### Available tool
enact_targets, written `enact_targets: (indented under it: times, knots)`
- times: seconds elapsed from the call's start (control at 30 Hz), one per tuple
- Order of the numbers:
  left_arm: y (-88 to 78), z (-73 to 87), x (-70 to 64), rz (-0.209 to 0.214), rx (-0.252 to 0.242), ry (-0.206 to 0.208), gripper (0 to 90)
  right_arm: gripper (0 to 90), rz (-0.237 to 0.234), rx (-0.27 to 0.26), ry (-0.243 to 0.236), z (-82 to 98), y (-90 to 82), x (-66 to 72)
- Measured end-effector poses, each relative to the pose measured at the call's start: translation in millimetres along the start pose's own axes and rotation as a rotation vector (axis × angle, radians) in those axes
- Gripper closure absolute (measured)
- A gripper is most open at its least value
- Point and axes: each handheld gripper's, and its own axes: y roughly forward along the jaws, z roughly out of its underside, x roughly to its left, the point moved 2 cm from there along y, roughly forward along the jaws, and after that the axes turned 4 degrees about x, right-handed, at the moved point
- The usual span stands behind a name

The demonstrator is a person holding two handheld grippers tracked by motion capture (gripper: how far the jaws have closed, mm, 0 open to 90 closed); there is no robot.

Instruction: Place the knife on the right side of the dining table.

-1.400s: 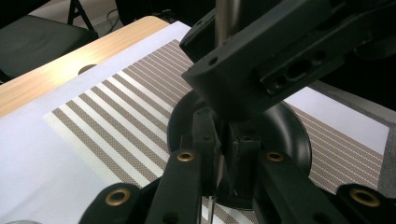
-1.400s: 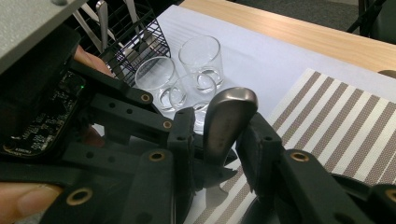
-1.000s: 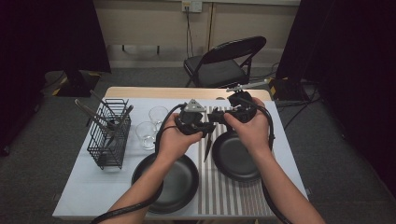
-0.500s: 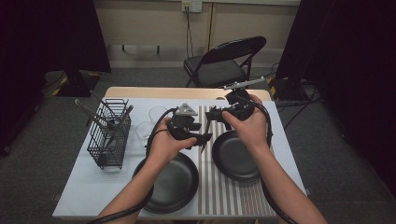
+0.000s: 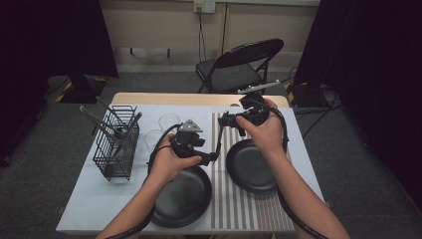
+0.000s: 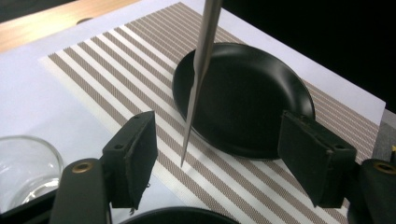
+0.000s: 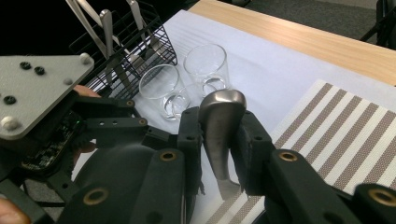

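My right gripper (image 7: 219,154) is shut on the rounded steel handle of a table knife (image 7: 218,133); it is held above the striped placemat (image 5: 234,199), right gripper (image 5: 225,122) pointing left. The knife's blade (image 6: 200,70) hangs point down over the mat beside a black plate (image 6: 247,98). My left gripper (image 6: 224,163) has just been opening its jaws; they stand wide, the blade in line with the gap and touching neither pad. From above, the left gripper (image 5: 213,155) sits lower and nearer than the right one.
A second black plate (image 5: 181,199) lies under my left hand at the front. Two clear glasses (image 7: 161,88) (image 7: 208,67) stand left of the mat. A black wire basket (image 5: 115,149) with cutlery is at the table's left. A folding chair (image 5: 239,64) stands behind the table.
The left gripper, close against the right one a second ago, has opened, dropped and drawn back toward the near left. The right gripper keeps its place and its hold on the knife.
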Motion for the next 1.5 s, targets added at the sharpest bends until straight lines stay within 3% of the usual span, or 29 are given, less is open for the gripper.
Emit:
enact_targets:
  times: [0.27, 0.47, 0.77, 1.07, 1.5]
  knots:
    - [1.1, 7.4, 2.8, 0.0, 0.001, -0.016, 23.7, 74.5, -0.002, -0.011, -0.007, -3.1, 4.3, -5.3]
    - [2.8, 12.9, 4.4, 0.001, 0.014, -0.011, 22.1, 74.5, -0.009, -0.021, 0.015, -4.0, 8.3, -10.1]
    - [5.0, 19.6, 8.8, 0.012, 0.018, -0.025, 19.7, 74.5, 0.015, -0.026, 0.019, -8.6, 13.0, -17.1]
    - [5.7, 23.9, 11.1, 0.006, 0.031, -0.012, 19.1, 74.5, 0.036, -0.026, 0.015, -14.9, 16.9, -24.0]
    - [9.9, 29.5, 13.2, 0.013, 0.039, -0.016, 19.5, 74.5, 0.05, -0.033, 0.04, -23.5, 25.5, -37.4]
